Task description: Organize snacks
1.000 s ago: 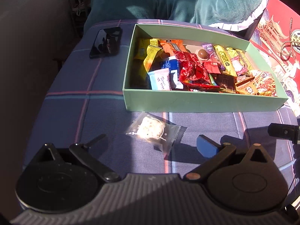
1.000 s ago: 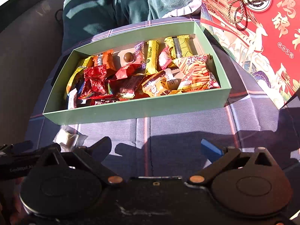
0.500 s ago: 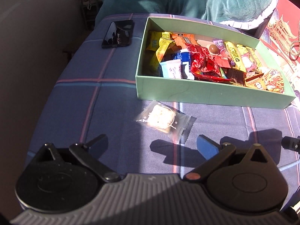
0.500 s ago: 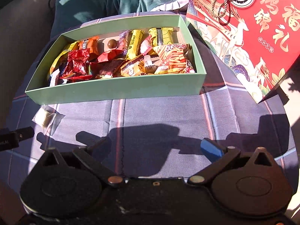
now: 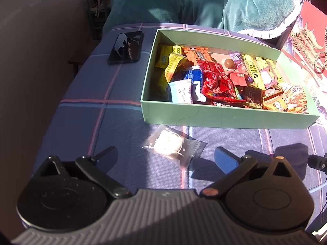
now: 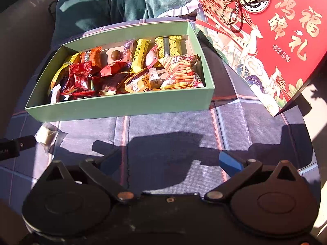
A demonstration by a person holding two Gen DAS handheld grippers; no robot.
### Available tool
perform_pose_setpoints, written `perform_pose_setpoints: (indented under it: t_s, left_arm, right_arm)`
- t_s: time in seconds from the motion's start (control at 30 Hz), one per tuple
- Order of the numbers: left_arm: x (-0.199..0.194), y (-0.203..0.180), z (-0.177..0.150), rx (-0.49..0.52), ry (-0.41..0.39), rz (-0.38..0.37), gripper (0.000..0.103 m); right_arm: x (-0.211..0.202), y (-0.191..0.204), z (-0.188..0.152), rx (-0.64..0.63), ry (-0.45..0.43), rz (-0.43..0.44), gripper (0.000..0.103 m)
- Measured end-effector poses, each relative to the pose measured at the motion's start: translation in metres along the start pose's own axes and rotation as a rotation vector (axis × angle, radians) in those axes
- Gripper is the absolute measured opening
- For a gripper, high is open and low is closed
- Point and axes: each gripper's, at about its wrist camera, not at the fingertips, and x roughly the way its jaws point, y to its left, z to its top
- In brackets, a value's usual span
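Left wrist view: black phone [image 5: 126, 47] lies flat on the desk [image 5: 98, 94], which has a plaid cloth on it, well left of the green box [image 5: 224, 118]. Box is packed with mixed snack packs [image 5: 216, 81]: yellow, orange, red, blue-white wrappers, plus a brown chocolate ball [image 5: 229, 63]. One clear-wrapped white snack [image 5: 170, 145] lies on the cloth just in front of the box's near wall, outside it. Left claw [image 5: 163, 159] spread wide, holding nothing, with the wrapped snack lying between its tips, a bit ahead.

Right wrist view: same wrapped snack [image 6: 46, 135] at far left near the box's [image 6: 122, 106] left corner. Right claw [image 6: 170, 160] also wide open and empty, over bare cloth in front of the box. Red gift bag [image 6: 271, 36] with gold lettering stands at the box's right end; whether it touches is unclear. Teal blanket [image 6: 114, 2] behind.
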Motion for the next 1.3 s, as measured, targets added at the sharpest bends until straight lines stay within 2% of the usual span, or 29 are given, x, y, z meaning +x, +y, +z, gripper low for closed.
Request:
perform_pose_setpoints:
  t_s: [1.03, 1.3]
  left_arm:
    - [-0.0017, 0.0018, 0.0056, 0.013, -0.019, 0.033, 0.103]
    - [0.0007, 0.0012, 0.0049, 0.017, -0.003, -0.022, 0.102]
  right_arm:
    - [-0.0015, 0.002, 0.0087, -0.027, 0.014, -0.008, 0.103]
    - [0.0011, -0.0005, 0.0093, -0.025, 0.02, -0.006, 0.103]
